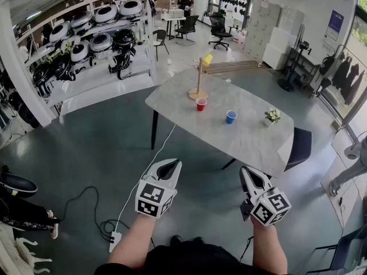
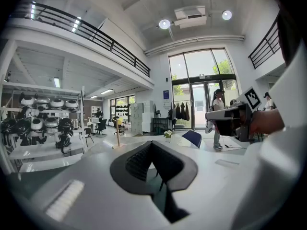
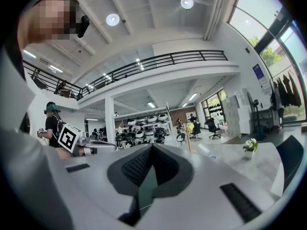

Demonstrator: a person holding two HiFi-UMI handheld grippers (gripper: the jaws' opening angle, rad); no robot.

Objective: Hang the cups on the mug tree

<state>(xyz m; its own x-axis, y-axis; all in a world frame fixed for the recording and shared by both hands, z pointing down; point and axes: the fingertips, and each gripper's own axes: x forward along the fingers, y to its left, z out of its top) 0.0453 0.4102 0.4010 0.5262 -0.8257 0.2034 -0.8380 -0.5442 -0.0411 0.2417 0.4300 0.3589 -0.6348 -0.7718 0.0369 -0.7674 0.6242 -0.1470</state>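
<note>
A wooden mug tree with a yellow cup hung on its top peg stands at the far left end of a marble table. A red cup sits by the tree's base and a blue cup sits mid-table. My left gripper and right gripper hover over the floor well short of the table, both shut with nothing between the jaws. The mug tree shows small in the left gripper view. The right gripper view holds the tree and blue cup.
A small potted plant stands at the table's right side. A dark chair is tucked at the near right corner. Cables and a power strip lie on the floor at left. Shelves of helmets line the left wall.
</note>
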